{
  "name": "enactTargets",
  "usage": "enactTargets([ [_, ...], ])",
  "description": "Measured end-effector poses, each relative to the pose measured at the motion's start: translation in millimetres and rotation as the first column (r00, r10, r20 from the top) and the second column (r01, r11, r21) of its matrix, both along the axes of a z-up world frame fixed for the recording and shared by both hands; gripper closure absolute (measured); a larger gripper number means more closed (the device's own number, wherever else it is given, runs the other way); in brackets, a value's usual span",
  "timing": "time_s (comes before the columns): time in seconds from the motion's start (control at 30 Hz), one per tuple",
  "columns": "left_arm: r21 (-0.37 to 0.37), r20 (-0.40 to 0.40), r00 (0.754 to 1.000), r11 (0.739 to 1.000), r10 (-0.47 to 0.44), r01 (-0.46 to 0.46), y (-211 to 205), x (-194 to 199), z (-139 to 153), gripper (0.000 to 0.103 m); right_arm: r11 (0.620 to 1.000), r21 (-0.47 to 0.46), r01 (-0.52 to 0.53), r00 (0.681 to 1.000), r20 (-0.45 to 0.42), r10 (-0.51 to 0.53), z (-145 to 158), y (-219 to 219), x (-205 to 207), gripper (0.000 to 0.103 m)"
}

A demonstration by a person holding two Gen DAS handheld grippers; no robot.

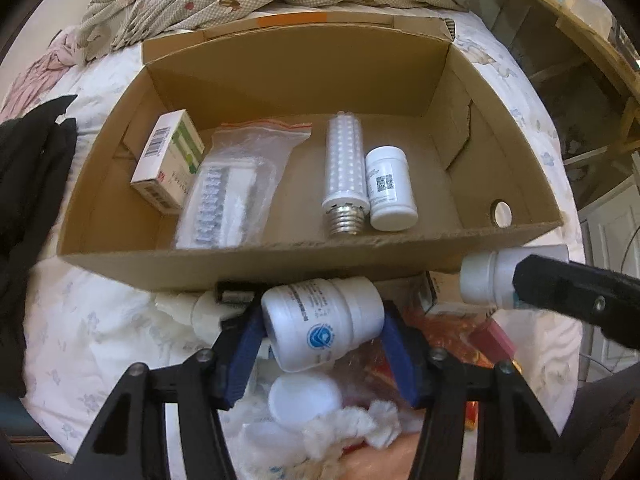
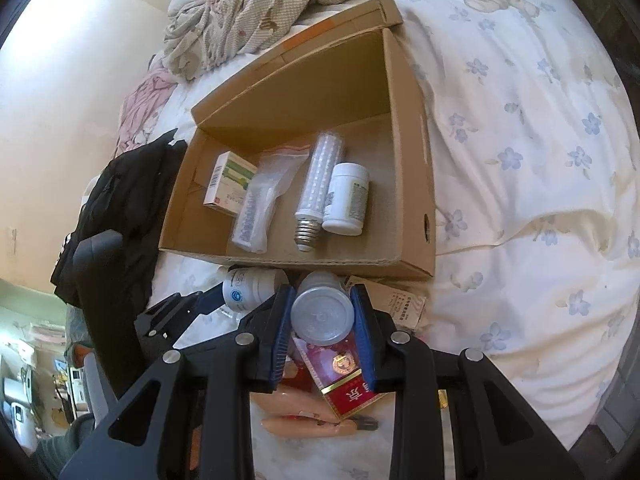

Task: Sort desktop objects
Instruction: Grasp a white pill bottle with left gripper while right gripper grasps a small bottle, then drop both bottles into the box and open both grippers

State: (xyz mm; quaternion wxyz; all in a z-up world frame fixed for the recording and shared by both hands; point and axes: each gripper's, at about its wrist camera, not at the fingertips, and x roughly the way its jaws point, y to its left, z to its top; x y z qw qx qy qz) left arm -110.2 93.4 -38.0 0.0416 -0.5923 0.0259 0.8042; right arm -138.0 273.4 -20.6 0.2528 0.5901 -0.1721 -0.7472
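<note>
The left gripper (image 1: 323,332) pinches a white bottle (image 1: 320,322) lying sideways between its blue pads, just before the near wall of the cardboard box (image 1: 280,258) on the bed (image 2: 520,160). The right gripper (image 2: 322,320) pinches a second bottle (image 2: 322,314), its grey lid toward the camera, above a red pack (image 2: 348,390). Inside the box lie a medicine carton (image 1: 168,158), a plastic bag (image 1: 236,188), an LED bulb (image 1: 344,172) and a small white jar (image 1: 391,188), the bulb touching the jar.
</note>
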Motion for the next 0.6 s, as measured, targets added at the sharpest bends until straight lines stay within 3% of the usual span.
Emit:
enactTargets([
  [0.2,0.044,-0.059,0.998,0.999,-0.008,0.010,-23,22,32,0.045,0.995,-0.075,-0.063,0.998,-0.033,0.061,20,-2,7,0.071],
  [0.33,0.057,-0.140,0.990,0.998,0.005,0.003,-41,27,66,0.045,0.981,-0.151,-0.125,0.988,-0.109,0.109,45,-9,13,0.071],
  [0.47,0.047,-0.212,0.976,0.998,0.039,-0.029,-55,10,91,0.045,0.974,-0.187,-0.124,0.984,-0.149,0.097,57,-14,6,0.071],
  [0.6,0.005,-0.229,0.972,0.998,0.061,-0.062,-66,-17,93,0.045,0.980,-0.160,-0.117,0.982,-0.168,0.089,62,-26,-12,0.071],
])
